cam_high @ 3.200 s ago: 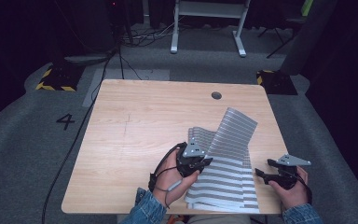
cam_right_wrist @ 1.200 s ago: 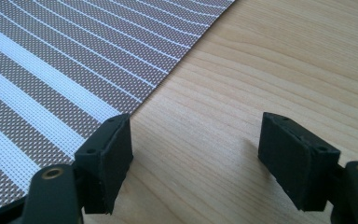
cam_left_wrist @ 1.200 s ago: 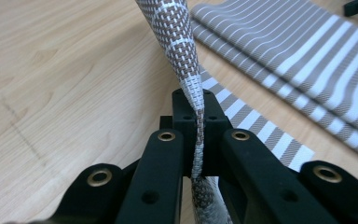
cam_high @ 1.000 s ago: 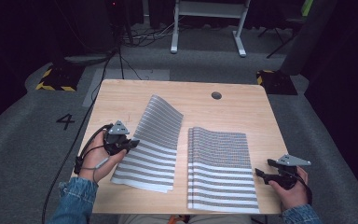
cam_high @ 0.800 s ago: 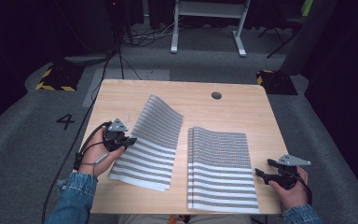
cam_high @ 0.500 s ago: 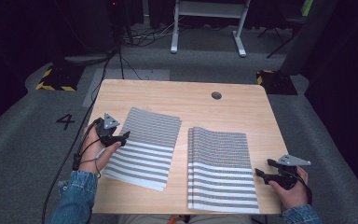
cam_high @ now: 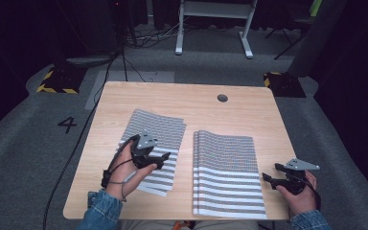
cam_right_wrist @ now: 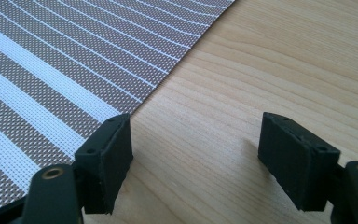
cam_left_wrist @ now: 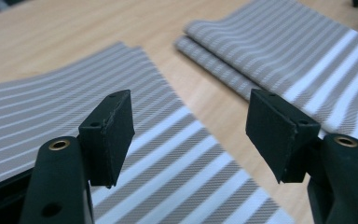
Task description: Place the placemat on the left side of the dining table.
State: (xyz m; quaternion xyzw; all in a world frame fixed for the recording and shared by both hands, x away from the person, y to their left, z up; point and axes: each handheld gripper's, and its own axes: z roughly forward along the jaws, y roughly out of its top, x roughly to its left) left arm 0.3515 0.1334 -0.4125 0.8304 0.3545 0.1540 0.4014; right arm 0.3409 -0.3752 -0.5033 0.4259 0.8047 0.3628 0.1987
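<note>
A brown-and-white striped mat lies flat on the left half of the wooden table. To its right rests a stack of matching mats. My left gripper hovers over the single mat's near part, open. Its jaws have just been opening wide, then closing a touch, with nothing between them. The stack lies beyond it. My right gripper sits low beside the stack's right edge, open over bare wood.
A round cable hole sits near the table's far edge. A black cable trails off the left side to the floor, beside a painted "4". White frame legs stand behind the table.
The left gripper carried one mat off the stack to the left, laid it flat and let go. It then moved right over that mat's near part. The right gripper stayed still.
</note>
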